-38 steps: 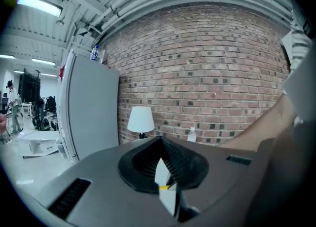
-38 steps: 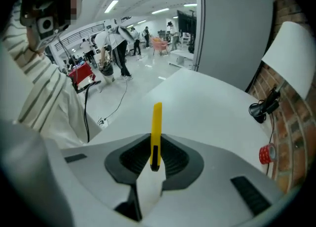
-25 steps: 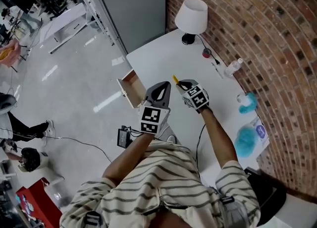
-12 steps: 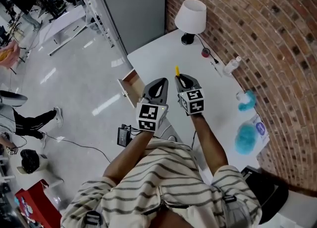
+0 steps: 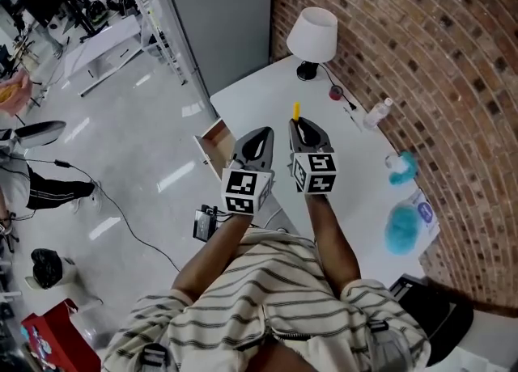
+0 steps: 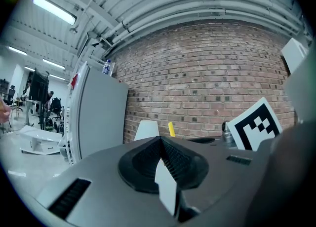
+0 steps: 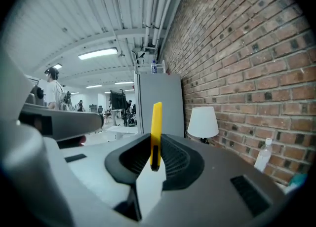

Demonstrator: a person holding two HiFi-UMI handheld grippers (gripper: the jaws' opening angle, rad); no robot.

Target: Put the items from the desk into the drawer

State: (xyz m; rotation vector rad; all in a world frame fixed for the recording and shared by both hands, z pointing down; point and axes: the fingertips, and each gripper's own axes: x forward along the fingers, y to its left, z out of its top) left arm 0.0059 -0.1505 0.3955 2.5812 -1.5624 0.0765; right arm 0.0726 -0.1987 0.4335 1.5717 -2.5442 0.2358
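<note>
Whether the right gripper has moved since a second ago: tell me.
Yes. The right gripper, shut on the yellow tool, has swung closer to the lamp.

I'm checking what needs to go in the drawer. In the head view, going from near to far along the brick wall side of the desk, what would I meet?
large blue fluffy item → smaller blue item → clear bottle → small red object → white lamp
</note>
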